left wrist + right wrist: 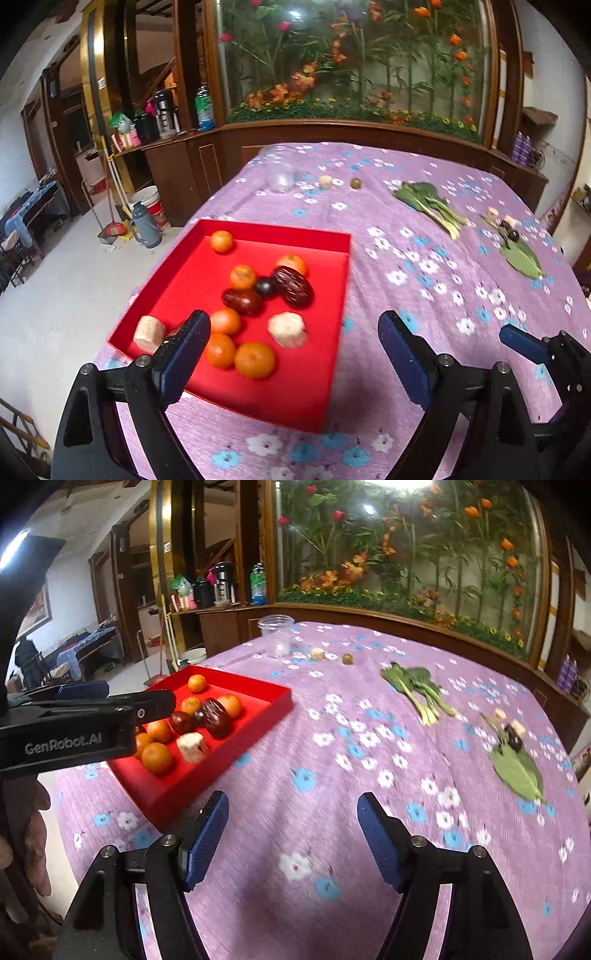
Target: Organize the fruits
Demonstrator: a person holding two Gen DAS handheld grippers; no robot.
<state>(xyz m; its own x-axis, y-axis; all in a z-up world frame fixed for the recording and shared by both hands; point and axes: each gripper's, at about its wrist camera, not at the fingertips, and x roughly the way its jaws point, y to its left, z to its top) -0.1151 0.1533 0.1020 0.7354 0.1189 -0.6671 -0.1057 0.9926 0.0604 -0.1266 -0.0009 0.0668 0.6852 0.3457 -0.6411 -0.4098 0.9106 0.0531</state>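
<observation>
Floral tablecloth point(295, 775): red tray point(306, 387) holds fruit; greens point(417, 690) apart; left gripper point(295, 354), right gripper point(291, 834) gape, empty.

Legible lettering, one item: "GenRobot.AI", pale grey on the black side of the left gripper point(155, 703), seen from the right wrist at the left edge of the view, above the near left corner of the red tray point(236, 753).

Labels on the water bottle point(258, 583) and on the packets point(183, 590) standing on the wooden counter point(221, 613) beyond the far left corner of the table: present, too small and blurred to read.

Small white plate on the gold pillar point(167, 547): characters not legible.

From the left wrist: nothing readable.
</observation>
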